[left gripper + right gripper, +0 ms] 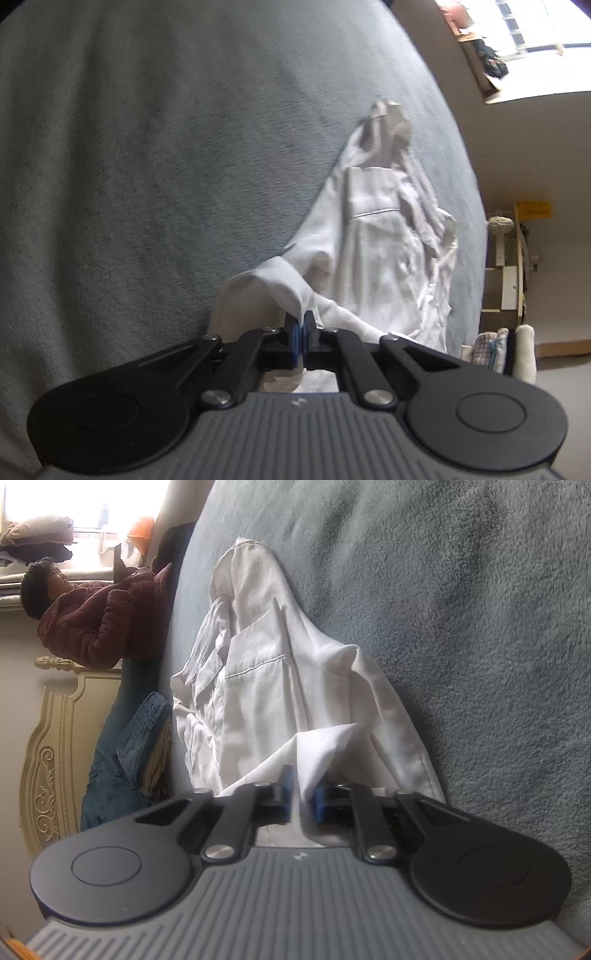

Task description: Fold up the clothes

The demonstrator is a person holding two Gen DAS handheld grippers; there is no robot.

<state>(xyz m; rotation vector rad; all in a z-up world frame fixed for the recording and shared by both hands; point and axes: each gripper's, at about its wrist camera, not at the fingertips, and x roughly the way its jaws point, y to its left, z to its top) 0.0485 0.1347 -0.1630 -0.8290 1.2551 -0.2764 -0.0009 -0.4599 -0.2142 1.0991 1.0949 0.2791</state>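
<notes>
Left gripper (302,328): jaws pinched tight on a fold of the white shirt (384,236).
Right gripper (303,797): jaws narrowly parted, cloth edge (317,753) between the blue pads; whether it grips, I cannot tell.
Shirt position: crumpled on the grey blanket (147,155), trailing toward 12 o'clock, chest pocket (258,657) up.
Technique: judged best to firm both grips, draw apart evenly, flatten before folding.
Far: jeans (129,746) at 9 o'clock.

Open grey fleece bed cover (147,166) is seen from nine to twelve o'clock; passage toward one o'clock is blocked by the crumpled white shirt (376,236).
</notes>
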